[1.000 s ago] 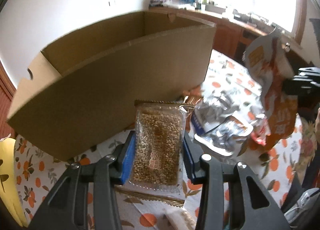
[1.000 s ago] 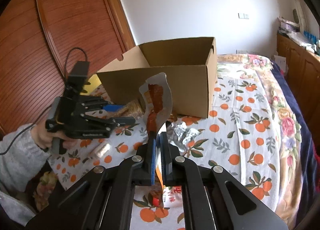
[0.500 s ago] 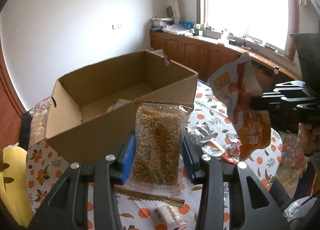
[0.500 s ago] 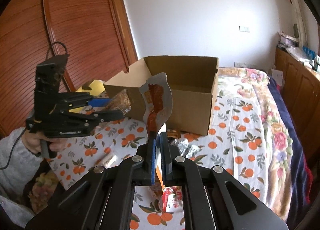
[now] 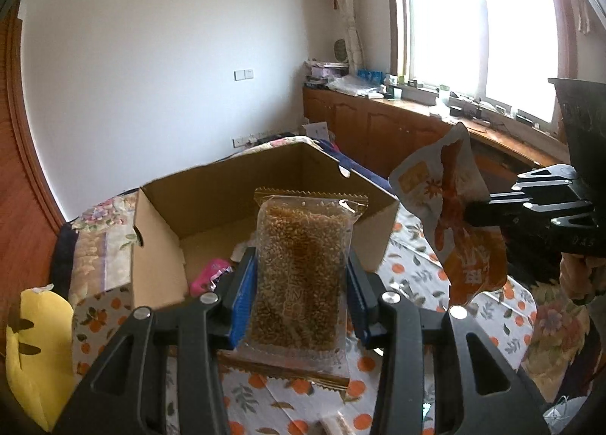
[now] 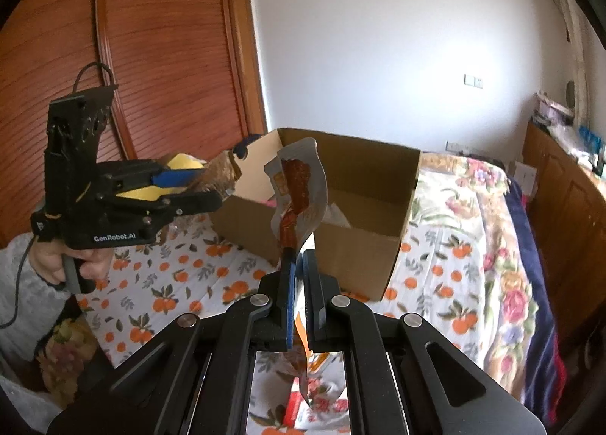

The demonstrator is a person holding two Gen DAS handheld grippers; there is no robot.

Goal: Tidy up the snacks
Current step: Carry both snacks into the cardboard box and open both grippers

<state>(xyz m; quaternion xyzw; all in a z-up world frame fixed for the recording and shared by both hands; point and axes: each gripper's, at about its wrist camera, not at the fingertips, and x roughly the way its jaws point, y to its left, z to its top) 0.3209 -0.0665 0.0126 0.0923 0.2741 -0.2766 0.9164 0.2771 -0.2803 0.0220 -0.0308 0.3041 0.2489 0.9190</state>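
My left gripper is shut on a clear packet of brown grain bar, held upright between the blue pads. Just beyond it stands an open cardboard box with a pink packet inside. At the right, my right gripper grips an orange-and-white pouch in the air beside the box. In the right wrist view, the right gripper is shut on that pouch in front of the box. The left gripper hovers by the box's left corner, held by a hand.
The box sits on an orange-print cloth over a bed. A red-and-white snack packet lies on the cloth below my right gripper. A yellow cushion is at the left, wooden cabinets stand under the window, and a wooden wardrobe is behind.
Both grippers have risen with their packets still held. The box, which loomed above the left gripper, now lies lower, and its inside shows.
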